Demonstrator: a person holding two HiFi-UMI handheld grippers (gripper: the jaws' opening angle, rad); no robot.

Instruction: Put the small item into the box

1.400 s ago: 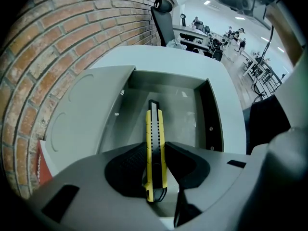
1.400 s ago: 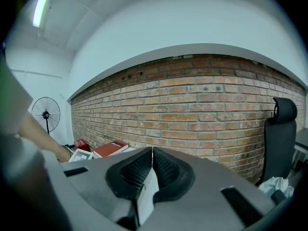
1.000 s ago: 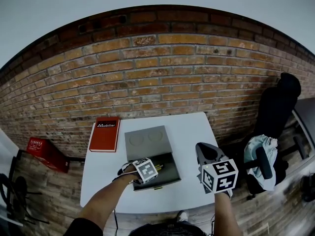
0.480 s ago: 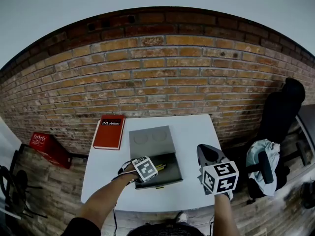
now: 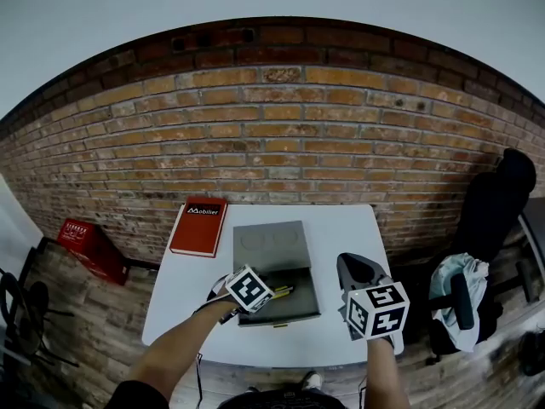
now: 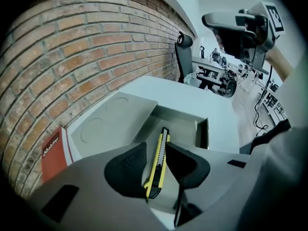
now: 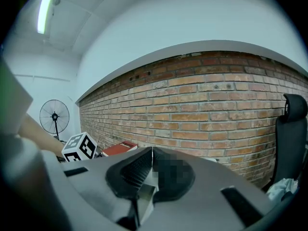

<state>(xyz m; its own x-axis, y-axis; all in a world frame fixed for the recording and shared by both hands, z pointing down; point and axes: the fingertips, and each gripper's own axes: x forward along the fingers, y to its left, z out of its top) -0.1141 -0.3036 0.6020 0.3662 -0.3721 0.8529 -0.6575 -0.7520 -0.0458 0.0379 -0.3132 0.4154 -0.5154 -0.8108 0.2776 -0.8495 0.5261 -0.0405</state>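
Observation:
A grey box (image 5: 294,307) lies open on the white table (image 5: 183,288), its lid (image 5: 269,245) folded flat toward the wall. A yellow utility knife (image 5: 282,292) rests in the box's tray, also seen in the left gripper view as the knife (image 6: 159,160) over the tray (image 6: 185,129). My left gripper (image 6: 155,170) hovers at the tray's near left corner, open, its jaws on either side of the knife with a gap on the right side. My right gripper (image 5: 356,271) is held up to the right of the box, shut and empty, its jaws pressed together (image 7: 152,170).
A red book (image 5: 198,226) lies at the table's far left corner, against the brick wall. A black office chair with cloth on it (image 5: 460,296) stands to the right of the table. A red crate (image 5: 85,247) sits on the floor at left.
The head view has drifted, so the table sits slightly further right. Both grippers hold nearly the same places; the knife stays in the tray at the left gripper's tips.

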